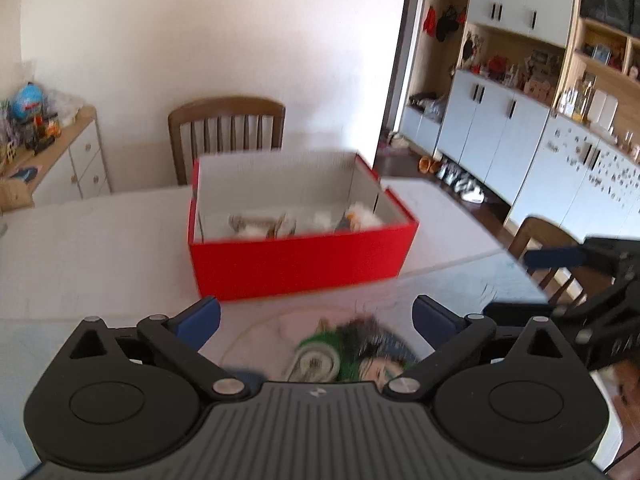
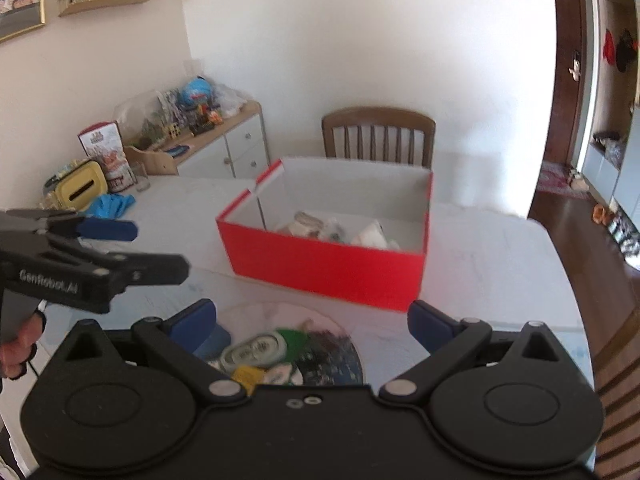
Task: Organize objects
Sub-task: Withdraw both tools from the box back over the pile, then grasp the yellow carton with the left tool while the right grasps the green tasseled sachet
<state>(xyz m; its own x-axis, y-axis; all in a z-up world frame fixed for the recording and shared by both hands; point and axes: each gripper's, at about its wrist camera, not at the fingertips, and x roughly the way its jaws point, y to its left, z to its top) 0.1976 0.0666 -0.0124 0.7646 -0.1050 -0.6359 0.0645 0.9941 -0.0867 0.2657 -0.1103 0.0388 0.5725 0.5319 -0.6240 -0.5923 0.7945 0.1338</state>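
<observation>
Small objects [image 2: 276, 354] lie in a loose heap on a round disc [image 2: 340, 354] on the table [image 2: 480, 264], right under both claws: a flattened green-and-white can, a yellow scrap, dark patterned bits. The right claw [image 2: 312, 320] stands fully spread with nothing between its blue pads, directly over the heap; the left claw [image 1: 316, 318] is likewise wide and empty above the same pile (its view is smeared by motion). Beyond sits the red box [image 2: 328, 264], open-topped, already holding a few pale items. The step in hand looks like reaching for the next piece; next, a claw must drop lower, close on one item, then carry it to the box. Each claw's body hides the near half of the heap, and the box's contents are too blurred to name.
</observation>
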